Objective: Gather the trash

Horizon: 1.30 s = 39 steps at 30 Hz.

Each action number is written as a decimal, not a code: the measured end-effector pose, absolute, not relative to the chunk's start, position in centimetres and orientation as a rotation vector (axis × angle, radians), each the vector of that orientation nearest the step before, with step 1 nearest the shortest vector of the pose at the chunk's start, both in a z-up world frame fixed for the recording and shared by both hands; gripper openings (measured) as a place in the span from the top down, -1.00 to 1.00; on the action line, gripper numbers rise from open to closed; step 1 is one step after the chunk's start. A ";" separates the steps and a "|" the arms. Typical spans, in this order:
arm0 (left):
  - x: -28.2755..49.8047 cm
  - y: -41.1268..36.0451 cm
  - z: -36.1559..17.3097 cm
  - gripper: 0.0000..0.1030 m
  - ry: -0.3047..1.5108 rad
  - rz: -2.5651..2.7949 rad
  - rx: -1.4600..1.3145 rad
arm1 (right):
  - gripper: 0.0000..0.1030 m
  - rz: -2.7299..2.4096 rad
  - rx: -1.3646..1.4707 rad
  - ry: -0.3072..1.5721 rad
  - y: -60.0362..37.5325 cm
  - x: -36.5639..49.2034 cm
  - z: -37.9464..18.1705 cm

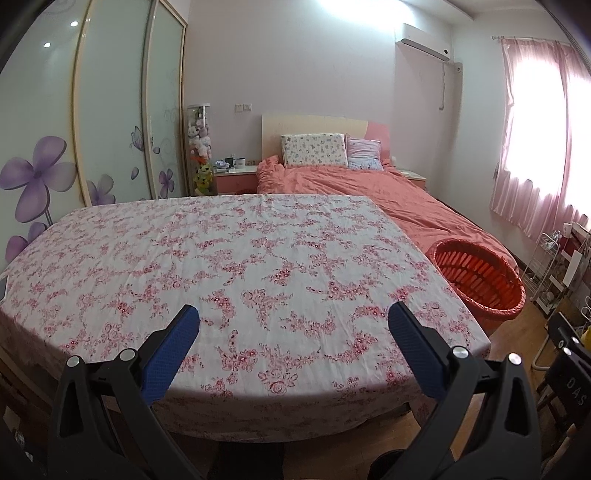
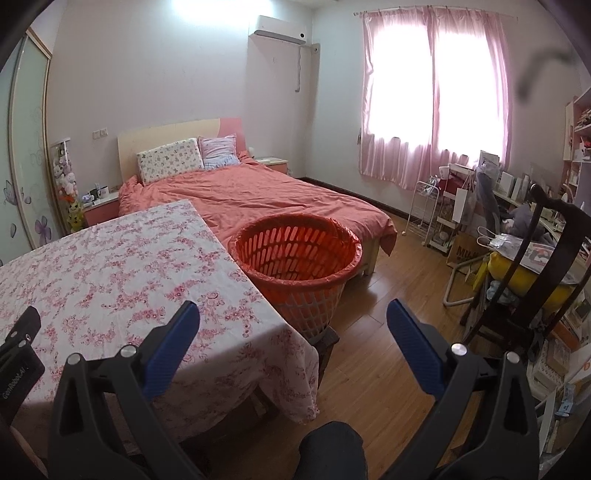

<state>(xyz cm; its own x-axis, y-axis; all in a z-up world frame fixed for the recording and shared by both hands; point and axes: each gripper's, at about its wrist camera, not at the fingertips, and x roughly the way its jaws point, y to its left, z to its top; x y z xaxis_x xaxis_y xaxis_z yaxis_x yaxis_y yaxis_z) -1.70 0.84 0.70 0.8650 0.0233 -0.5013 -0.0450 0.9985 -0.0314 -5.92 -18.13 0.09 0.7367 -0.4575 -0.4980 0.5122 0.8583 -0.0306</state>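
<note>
Both my tongs gape wide, nothing held: left gripper [image 1: 293,325] over the table [image 1: 229,258], right gripper [image 2: 293,323] off its corner; orange basket [image 2: 295,258] just beside table

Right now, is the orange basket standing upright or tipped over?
Upright. The orange basket stands beside the table with its rim level and its mouth facing up; what it holds cannot be seen fully.

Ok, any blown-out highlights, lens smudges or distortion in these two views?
Left wrist view: window and ceiling light blown out, wardrobe doors bowed by the fisheye. Right wrist view: window overexposed, dark blurred streak at upper right, black vignette in the corners.
</note>
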 end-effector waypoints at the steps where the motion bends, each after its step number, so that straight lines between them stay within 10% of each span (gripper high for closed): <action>1: -1.7 0.8 0.7 -0.96 0.524 0.035 -0.043 | -0.92 -0.533 0.109 0.512 -18.1 -6.0 0.2; 39: -2.6 0.3 2.0 -0.96 0.483 0.037 -0.027 | -0.92 -0.516 0.102 0.492 -17.4 -6.3 1.1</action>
<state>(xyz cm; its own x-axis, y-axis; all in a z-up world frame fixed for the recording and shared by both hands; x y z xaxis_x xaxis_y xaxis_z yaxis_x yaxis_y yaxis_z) -2.57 0.27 2.02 0.8849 0.0295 -0.4648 -0.0423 0.9990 -0.0171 -6.35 -17.41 1.08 0.7569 -0.4482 -0.4756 0.4963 0.8677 -0.0279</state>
